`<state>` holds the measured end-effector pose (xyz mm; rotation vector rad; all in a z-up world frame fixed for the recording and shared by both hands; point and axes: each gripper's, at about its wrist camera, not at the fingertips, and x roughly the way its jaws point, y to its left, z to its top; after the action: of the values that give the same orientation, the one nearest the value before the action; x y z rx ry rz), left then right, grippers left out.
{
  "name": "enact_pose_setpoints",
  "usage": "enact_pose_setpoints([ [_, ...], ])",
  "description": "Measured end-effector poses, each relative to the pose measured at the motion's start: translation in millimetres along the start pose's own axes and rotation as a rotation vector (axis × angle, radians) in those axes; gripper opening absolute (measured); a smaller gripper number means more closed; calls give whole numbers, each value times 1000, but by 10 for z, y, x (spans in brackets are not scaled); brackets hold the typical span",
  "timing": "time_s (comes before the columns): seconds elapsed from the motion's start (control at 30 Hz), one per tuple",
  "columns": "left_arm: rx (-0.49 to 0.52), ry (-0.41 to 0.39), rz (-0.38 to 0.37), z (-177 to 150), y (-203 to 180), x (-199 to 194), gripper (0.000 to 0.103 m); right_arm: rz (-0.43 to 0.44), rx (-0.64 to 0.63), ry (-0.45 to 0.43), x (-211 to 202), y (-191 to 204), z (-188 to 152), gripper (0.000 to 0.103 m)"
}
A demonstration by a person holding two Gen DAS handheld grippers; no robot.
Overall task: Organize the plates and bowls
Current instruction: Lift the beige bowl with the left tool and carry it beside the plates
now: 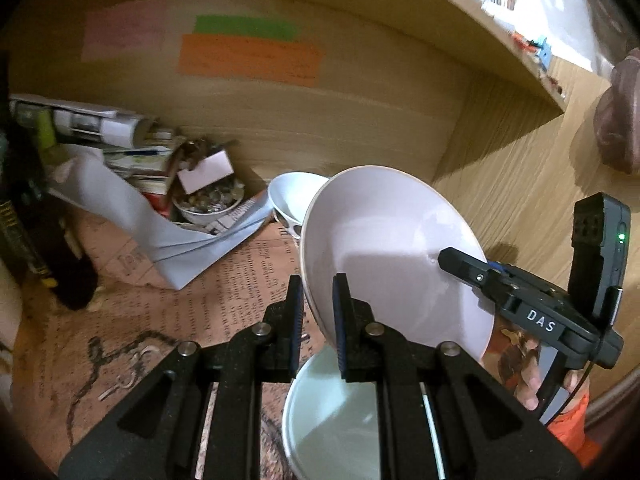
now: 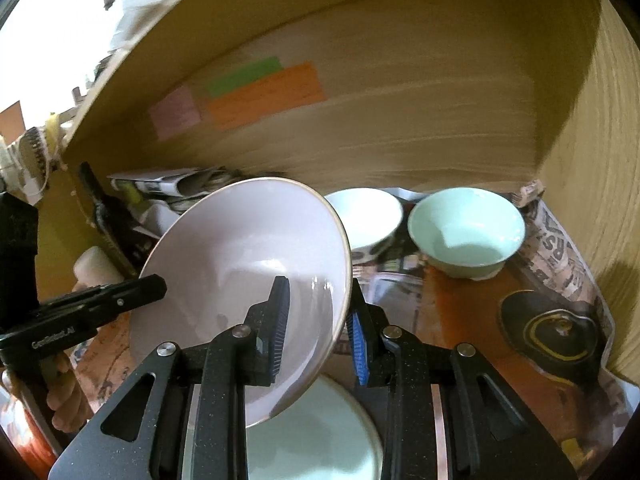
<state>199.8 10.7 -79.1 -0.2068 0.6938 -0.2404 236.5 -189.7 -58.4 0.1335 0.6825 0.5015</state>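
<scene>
I have the pink bowl (image 2: 240, 280) up off the shelf, tilted steeply, its mouth turned toward the cameras. My right claw (image 2: 318, 328) pinches its rim, one pad inside the bowl and one on the outer wall. My left claw (image 1: 318, 320) pinches the opposite rim the same way. Both jaws are nearly pressed together with only the thin wall between them.

Directly under the bowl lies a pale green plate (image 2: 316, 436), partly hidden by my claws. Farther back stand a white bowl (image 2: 366, 216) and a green bowl (image 2: 466, 228), side by side and apart from each other, on the newspaper (image 2: 560, 248) lining the shelf.

My judgement is that the step in hand is carrying this bowl to nest it with the others. To do it well I want both hands moving as one: if one claw leads, the rim twists between the pads and glazed ceramic slips easily. I would level the bowl before lowering it, since a tilted bowl lands on its edge and can chip or knock its neighbour. The white bowl sits just behind the pink rim, so I need clearance above it before moving back.

On the left the shelf is crowded with rolled papers (image 1: 92, 124) and a dish of coins (image 1: 208, 204), so I keep the left hand clear of that side. I ease the grip only once the bowl rests flat.
</scene>
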Motion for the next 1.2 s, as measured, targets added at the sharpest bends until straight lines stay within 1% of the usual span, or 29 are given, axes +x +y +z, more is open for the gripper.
enact_pose_setpoints([
  [0.07, -4, -14, 9, -53, 37, -127, 13, 10, -9, -2, -16, 66, -23, 25],
  [0.1, -7, -21, 14, -81, 55, -180, 13, 19, 7, 2, -21, 105, -37, 25],
  [0.37, -30, -78, 75, -321, 286, -583, 13, 79, -35, 13, -42, 448, -139, 25],
  [0.53, -51, -96, 108, -464, 436, -808, 13, 112, -61, 22, -23, 660, -192, 25],
  [0.87, -96, -97, 154, -672, 714, -1035, 13, 165, -90, 63, 76, 989, -316, 25],
  [1.2, -148, -58, 188, -935, 987, -1098, 13, 182, -127, 155, 269, 1217, -531, 25],
])
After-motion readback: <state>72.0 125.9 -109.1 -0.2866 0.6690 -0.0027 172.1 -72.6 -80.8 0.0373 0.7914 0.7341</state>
